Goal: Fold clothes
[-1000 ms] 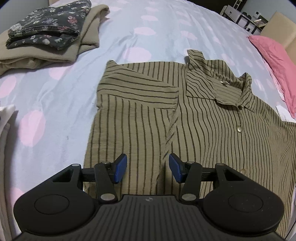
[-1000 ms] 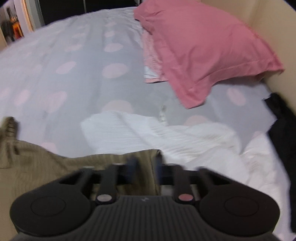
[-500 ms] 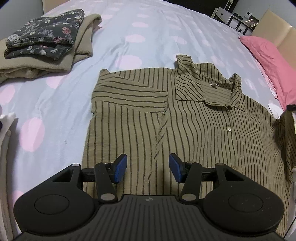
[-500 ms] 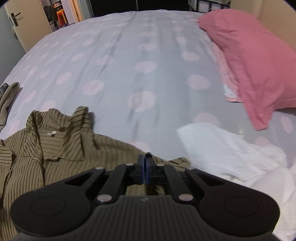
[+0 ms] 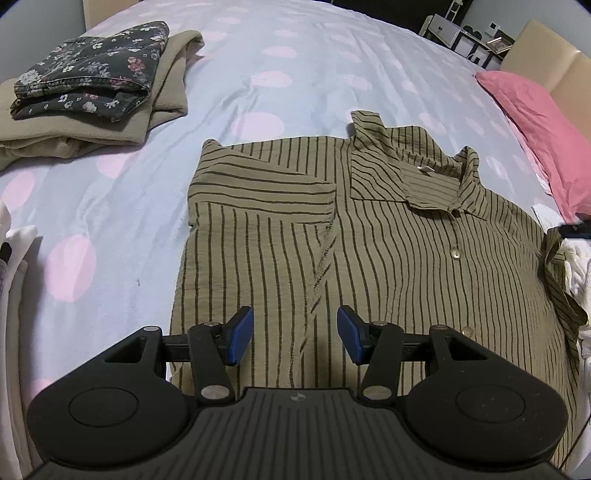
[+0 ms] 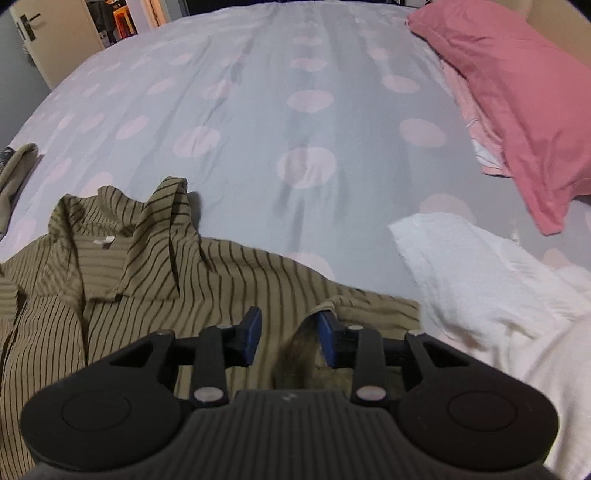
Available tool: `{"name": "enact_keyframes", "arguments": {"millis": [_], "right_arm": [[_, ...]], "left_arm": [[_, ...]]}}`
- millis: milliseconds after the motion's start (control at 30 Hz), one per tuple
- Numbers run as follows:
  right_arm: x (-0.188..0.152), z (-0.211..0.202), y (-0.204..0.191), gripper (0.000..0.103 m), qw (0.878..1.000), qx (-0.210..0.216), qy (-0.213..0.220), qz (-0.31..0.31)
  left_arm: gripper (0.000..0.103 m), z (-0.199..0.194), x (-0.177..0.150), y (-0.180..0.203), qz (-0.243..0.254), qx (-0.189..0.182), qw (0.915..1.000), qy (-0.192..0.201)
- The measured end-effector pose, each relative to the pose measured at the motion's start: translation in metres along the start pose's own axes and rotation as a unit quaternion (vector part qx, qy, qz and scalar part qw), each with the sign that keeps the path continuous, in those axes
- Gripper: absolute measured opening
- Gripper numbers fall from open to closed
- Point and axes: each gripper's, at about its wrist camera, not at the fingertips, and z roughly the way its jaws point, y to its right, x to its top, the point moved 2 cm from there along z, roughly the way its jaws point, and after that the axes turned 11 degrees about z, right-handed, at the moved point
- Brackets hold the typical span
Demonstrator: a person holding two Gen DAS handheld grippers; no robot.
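While both hand-held grippers gape, the right (image 6: 288, 334) just opening, the striped shirt (image 5: 388, 258) lies half-folded.

Both wrist cams sit close above the bed (image 5: 303, 70), angled steeply down; they share the striped shirt (image 5: 388, 258) and pink pillow (image 6: 509, 88).

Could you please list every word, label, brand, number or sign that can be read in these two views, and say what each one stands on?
No text can be read in either view.
Neck tag inside the collar of the striped shirt: a small pale tag, too small to read.
Small emblem on the body of the left tongs: a mark only, no letters.
Items on the far shelf: too small and dim to read.
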Motion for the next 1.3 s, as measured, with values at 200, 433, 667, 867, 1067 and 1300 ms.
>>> {"name": "enact_keyframes", "arguments": {"millis": [200, 433, 667, 867, 1067, 1300], "right_arm": [[-0.061, -0.034, 0.045, 0.046, 1.000, -0.013, 0.001, -0.004], [-0.139, -0.044, 0.058, 0.065, 0.996, -0.045, 0.018, -0.078], [-0.155, -0.037, 0.043, 0.005, 0.992, -0.044, 0.036, -0.111], [-0.160, -0.033, 0.021, 0.005, 0.992, -0.010, 0.012, -0.126], [-0.170, -0.011, 0.016, 0.007, 0.991, -0.019, -0.026, -0.131], [-0.153, -0.046, 0.016, 0.049, 0.994, 0.012, 0.002, -0.104]], "left_arm": [[0.048, -0.005, -0.003, 0.005, 0.005, 0.000, 1.0000, 0.003], [0.048, -0.005, -0.007, 0.012, 0.014, 0.003, 0.9999, -0.001], [0.048, -0.006, -0.006, 0.021, 0.028, 0.010, 0.9996, 0.002], [0.048, -0.007, -0.006, 0.024, 0.036, 0.010, 0.9993, 0.002], [0.048, -0.011, -0.007, 0.017, 0.030, 0.015, 0.9994, 0.006], [0.048, -0.014, -0.006, 0.010, 0.019, 0.017, 0.9996, 0.010]]}}
